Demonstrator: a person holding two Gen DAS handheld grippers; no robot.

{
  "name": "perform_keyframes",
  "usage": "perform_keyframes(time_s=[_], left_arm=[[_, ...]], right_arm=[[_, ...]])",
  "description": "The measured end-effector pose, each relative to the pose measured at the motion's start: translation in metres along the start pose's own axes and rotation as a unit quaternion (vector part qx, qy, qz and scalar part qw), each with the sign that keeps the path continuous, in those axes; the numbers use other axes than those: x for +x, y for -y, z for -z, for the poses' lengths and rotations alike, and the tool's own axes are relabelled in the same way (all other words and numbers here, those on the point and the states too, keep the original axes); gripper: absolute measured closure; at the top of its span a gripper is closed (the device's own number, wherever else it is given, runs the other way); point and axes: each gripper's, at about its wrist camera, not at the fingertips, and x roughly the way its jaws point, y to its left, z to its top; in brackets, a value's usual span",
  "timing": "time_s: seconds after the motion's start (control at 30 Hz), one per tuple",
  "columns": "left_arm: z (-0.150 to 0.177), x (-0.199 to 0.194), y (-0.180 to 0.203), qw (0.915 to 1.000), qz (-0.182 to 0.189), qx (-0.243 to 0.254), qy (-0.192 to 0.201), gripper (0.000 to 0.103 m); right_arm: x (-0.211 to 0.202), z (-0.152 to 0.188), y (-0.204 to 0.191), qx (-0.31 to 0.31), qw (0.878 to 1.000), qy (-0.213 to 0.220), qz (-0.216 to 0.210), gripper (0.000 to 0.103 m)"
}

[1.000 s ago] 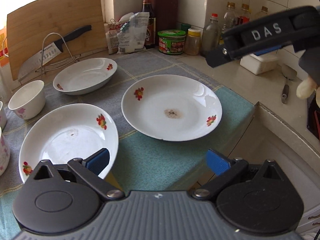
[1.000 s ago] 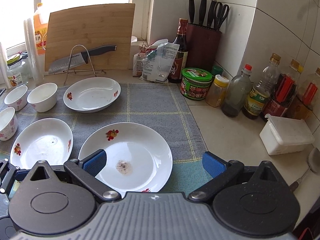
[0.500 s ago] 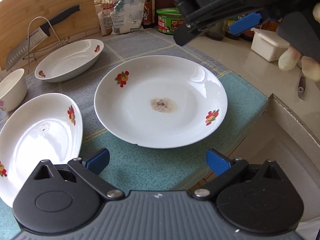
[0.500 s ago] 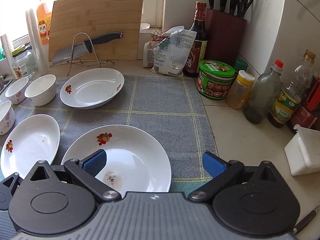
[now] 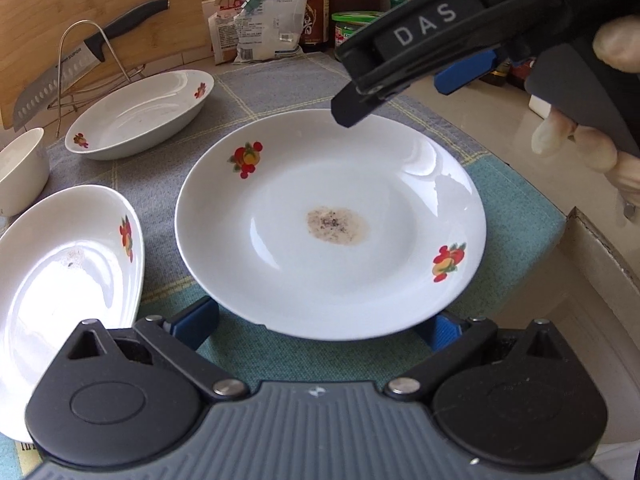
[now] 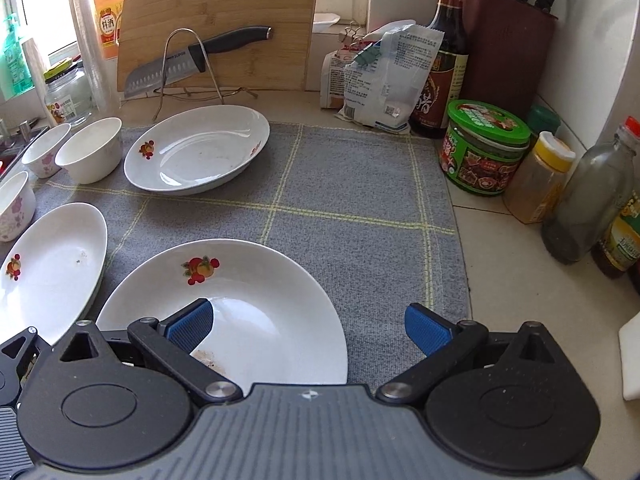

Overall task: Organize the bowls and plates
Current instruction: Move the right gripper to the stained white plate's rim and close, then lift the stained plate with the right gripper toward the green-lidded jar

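On the grey checked cloth mat (image 6: 352, 200), both tools have closed in on the round white plate with red fruit prints and a brown stain (image 5: 328, 224) over the last second. The left gripper (image 5: 320, 326), jaws wide open, now straddles the plate's near rim; the right gripper (image 6: 308, 326), also open, hangs over its far side. Likely a lift for stacking. Counter edge lies just right of the plate; the oval white dish (image 5: 60, 280) sits just beside its left; open mat beyond.
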Motion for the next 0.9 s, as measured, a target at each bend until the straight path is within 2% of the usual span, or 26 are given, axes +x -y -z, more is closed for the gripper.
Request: perform_keyframes(time_s=[0.13,0.33,0.63,0.9], left_arm=[[0.001,0.001,0.002,1.0000,0.001,0.002,0.009,0.000],[-0.003,0.004,0.001,0.9999,0.010,0.013,0.003,0.000],[0.008,0.002,0.001,0.9987,0.010,0.011,0.049,0.000],[0.007,0.002,0.001,0.9984,0.014,0.020,0.050,0.000]], right_arm=[[0.014,-0.001,0.007,-0.010,0.999,-0.013,-0.031,0.000],[0.032,-0.003,0.017,-0.027,0.993,-0.037,-0.105,0.000],[0.050,-0.008,0.025,-0.056,0.971,-0.081,-0.217,0.000],[0.061,-0.015,0.026,-0.074,0.957,-0.099,-0.263,0.000]])
